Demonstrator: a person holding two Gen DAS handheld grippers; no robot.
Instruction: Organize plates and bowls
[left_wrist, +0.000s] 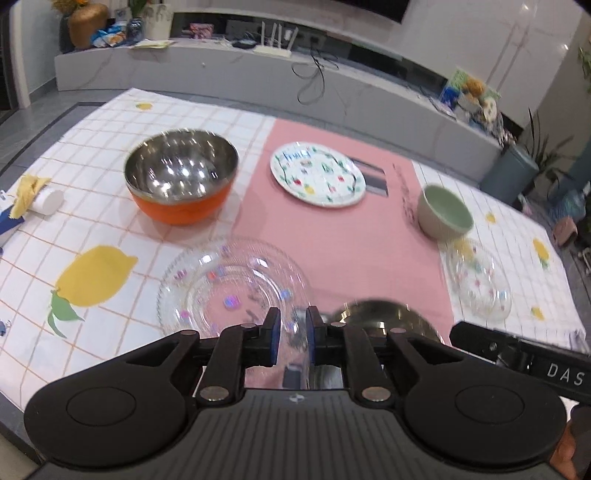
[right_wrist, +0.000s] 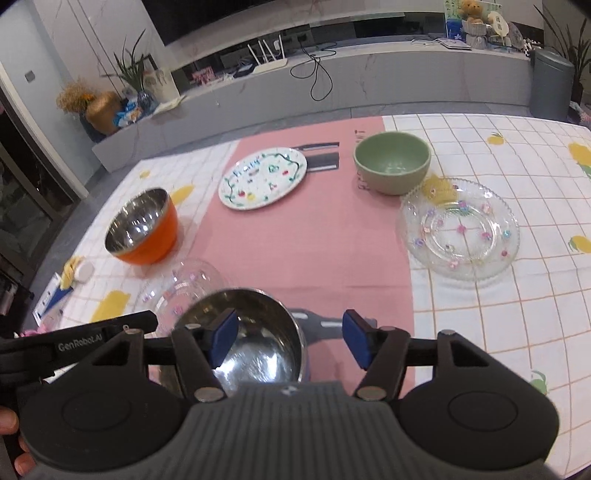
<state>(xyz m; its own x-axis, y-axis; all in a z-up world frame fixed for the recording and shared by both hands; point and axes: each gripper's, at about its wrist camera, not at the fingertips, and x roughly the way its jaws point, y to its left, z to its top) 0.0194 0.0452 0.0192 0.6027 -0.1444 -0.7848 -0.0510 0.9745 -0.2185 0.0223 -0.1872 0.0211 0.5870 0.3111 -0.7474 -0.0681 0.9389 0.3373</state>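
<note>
The left claw (left_wrist: 291, 334) is clenched on the near rim of a clear glass plate (left_wrist: 232, 284), whose edge blurs between the blue pads. The right claw (right_wrist: 290, 341) is released, its pads straddling one wall of a steel bowl (right_wrist: 251, 332) low in the frame, partly hidden. Only the right view shows the second glass plate (right_wrist: 458, 229) sharply; the left blurs it. Farther up sit an orange bowl (left_wrist: 181, 181), painted plate (left_wrist: 317, 179) and green bowl (right_wrist: 391, 162).
</note>
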